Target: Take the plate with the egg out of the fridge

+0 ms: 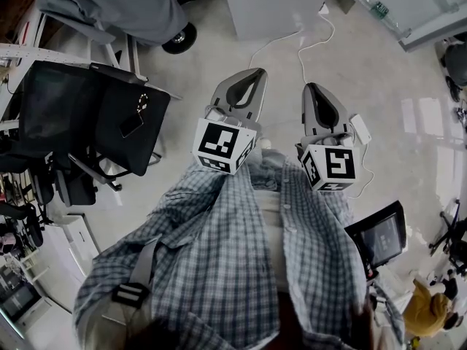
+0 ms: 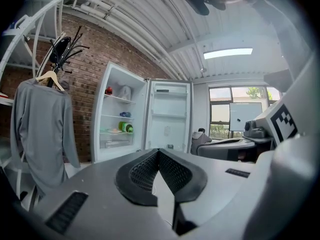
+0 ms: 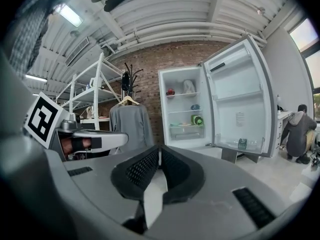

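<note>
Far across the room, the fridge (image 3: 186,109) stands open, its shelf items too small to pick out the plate with the egg. Left gripper (image 2: 158,151) and right gripper (image 3: 159,147) have their jaws together, empty.

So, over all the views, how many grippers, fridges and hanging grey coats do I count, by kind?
grippers: 2, the left gripper and the right gripper
fridge: 1
coat: 1
total: 4
</note>
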Available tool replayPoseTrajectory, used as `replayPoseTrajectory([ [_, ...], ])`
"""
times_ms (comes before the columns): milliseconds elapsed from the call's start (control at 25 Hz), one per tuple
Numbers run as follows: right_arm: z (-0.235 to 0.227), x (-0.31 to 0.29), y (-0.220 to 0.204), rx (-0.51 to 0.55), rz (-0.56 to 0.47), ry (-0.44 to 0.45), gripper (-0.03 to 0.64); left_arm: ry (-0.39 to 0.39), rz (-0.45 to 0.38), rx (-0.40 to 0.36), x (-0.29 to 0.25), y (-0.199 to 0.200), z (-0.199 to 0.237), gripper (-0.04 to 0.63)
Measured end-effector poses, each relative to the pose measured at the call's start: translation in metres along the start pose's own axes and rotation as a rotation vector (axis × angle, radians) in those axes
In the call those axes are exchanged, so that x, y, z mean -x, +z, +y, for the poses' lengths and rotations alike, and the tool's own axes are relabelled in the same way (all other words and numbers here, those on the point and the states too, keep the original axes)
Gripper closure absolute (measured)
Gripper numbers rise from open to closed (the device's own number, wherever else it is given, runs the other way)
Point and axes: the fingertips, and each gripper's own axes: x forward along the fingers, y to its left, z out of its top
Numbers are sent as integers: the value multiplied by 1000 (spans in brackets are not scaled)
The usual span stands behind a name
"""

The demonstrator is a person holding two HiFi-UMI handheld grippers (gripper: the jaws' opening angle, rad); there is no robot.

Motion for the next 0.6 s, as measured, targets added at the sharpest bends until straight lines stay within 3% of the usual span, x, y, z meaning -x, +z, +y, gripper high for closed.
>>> replayPoseTrajectory([
  [600, -40, -71, 25, -9, -13, -70, 597, -50, 0, -3, -71, 17, 48, 589],
])
